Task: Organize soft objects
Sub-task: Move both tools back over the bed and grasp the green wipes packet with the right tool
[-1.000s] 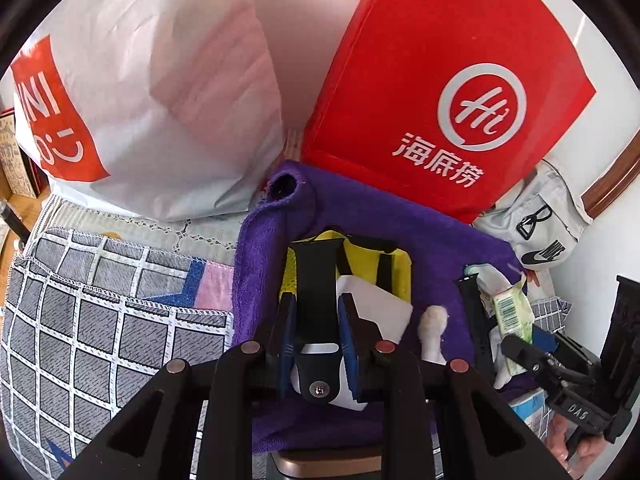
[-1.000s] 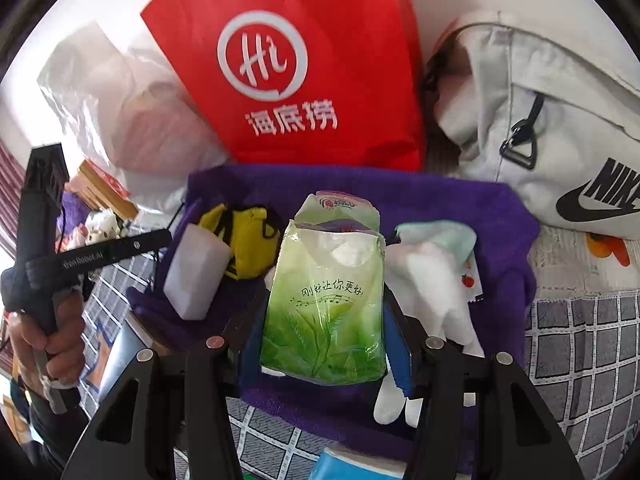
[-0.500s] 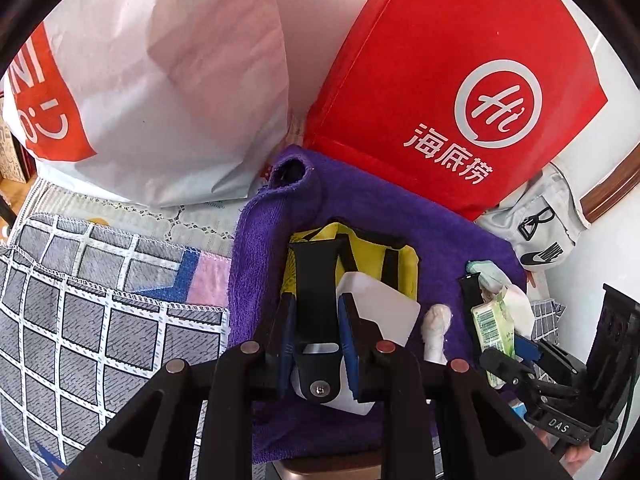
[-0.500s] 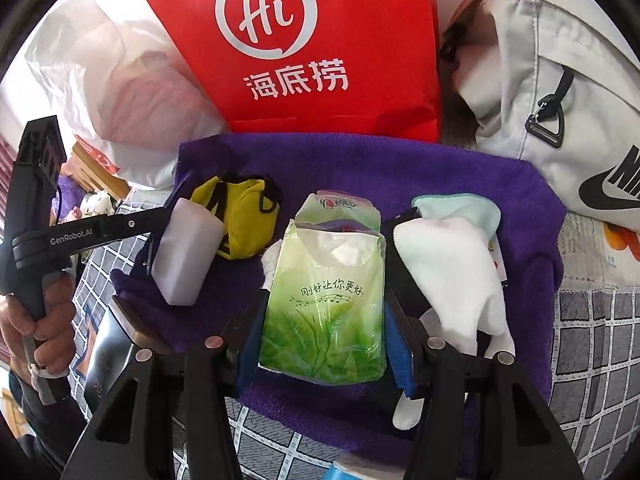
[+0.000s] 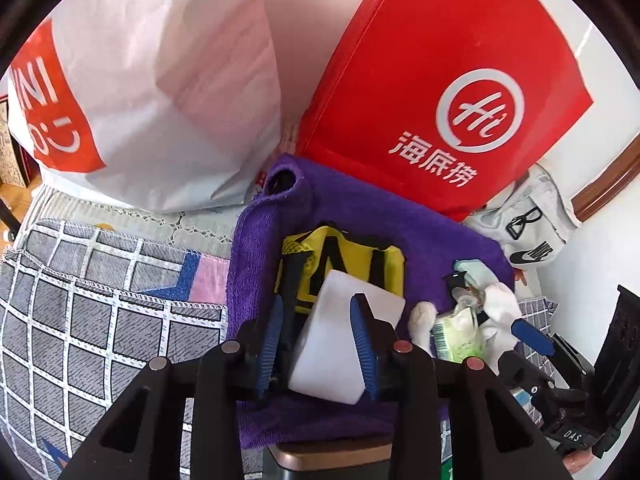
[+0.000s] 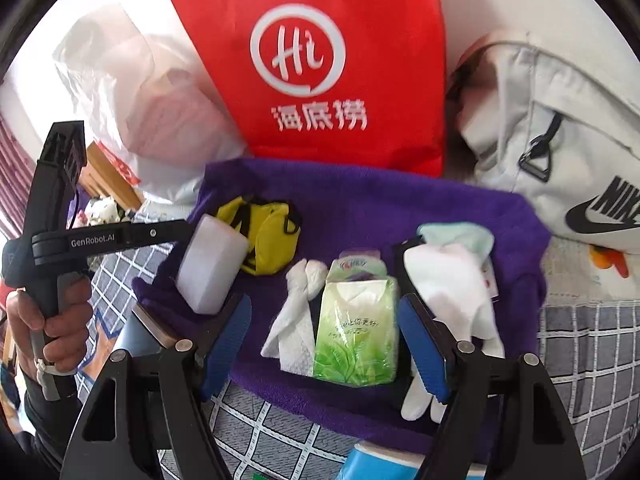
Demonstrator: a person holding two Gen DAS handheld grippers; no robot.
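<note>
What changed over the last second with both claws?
The right claw has just been opening and let go of the green tissue pack, which now lies free between its pads on the purple towel. The left claw has also been opening, with the white foam block between its pads. The yellow pouch and red bag stayed put.

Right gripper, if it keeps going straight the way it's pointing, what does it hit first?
Most likely the green tissue pack, which lies on the purple towel directly between the open right gripper, whose jaws have just been opening. Depth is hard to judge.
</note>
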